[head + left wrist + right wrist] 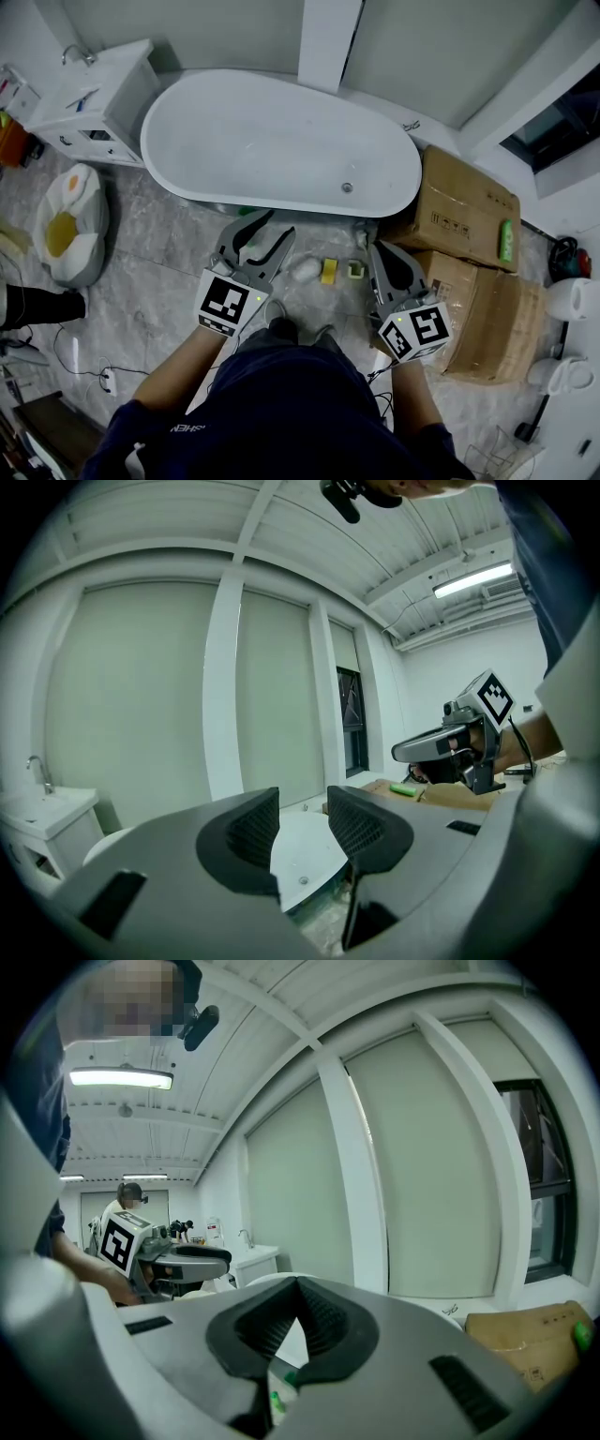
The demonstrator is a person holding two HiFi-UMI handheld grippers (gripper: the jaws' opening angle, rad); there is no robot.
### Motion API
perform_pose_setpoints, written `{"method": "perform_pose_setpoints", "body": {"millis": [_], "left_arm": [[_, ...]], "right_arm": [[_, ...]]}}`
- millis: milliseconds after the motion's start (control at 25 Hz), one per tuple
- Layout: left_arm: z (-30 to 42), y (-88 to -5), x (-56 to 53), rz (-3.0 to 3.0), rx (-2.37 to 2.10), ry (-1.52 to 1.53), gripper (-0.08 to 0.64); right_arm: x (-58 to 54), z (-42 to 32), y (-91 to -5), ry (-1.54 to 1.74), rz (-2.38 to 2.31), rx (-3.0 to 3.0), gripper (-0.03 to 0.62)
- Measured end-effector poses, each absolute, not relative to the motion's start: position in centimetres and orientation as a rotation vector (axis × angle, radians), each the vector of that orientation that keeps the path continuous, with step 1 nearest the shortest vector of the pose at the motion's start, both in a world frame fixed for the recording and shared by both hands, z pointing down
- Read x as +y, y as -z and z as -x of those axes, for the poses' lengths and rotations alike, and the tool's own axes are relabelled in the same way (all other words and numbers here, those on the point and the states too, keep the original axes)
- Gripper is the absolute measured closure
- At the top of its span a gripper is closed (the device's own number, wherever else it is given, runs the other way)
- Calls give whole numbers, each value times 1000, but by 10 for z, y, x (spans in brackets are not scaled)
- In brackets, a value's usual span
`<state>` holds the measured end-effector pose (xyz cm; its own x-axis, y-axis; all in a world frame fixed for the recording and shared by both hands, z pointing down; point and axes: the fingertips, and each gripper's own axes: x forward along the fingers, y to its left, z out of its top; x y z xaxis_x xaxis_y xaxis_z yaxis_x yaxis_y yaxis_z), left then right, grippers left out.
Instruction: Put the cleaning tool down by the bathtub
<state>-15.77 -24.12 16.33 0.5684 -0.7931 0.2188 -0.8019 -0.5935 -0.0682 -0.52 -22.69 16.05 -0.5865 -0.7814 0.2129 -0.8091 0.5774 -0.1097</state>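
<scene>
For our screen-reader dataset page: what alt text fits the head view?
Seen from above, a person holds two grippers over a grey floor before a white bathtub: the left gripper open and empty, the right gripper shut. A small yellow object lies by the tub; cardboard boxes stand at right.

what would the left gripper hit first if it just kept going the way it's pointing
Most likely the white bathtub: its basin shows between the open jaws of the left gripper, with nothing nearer in line, though depth is unclear.
</scene>
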Motion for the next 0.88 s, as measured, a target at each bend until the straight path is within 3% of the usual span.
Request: {"method": "perform_pose_setpoints", "body": {"millis": [880], "left_arm": [[137,-154,-249,-2798,-1342,-307,499]], "right_arm": [[-237,5,-147,-260,-1358,-2692,588]]}}
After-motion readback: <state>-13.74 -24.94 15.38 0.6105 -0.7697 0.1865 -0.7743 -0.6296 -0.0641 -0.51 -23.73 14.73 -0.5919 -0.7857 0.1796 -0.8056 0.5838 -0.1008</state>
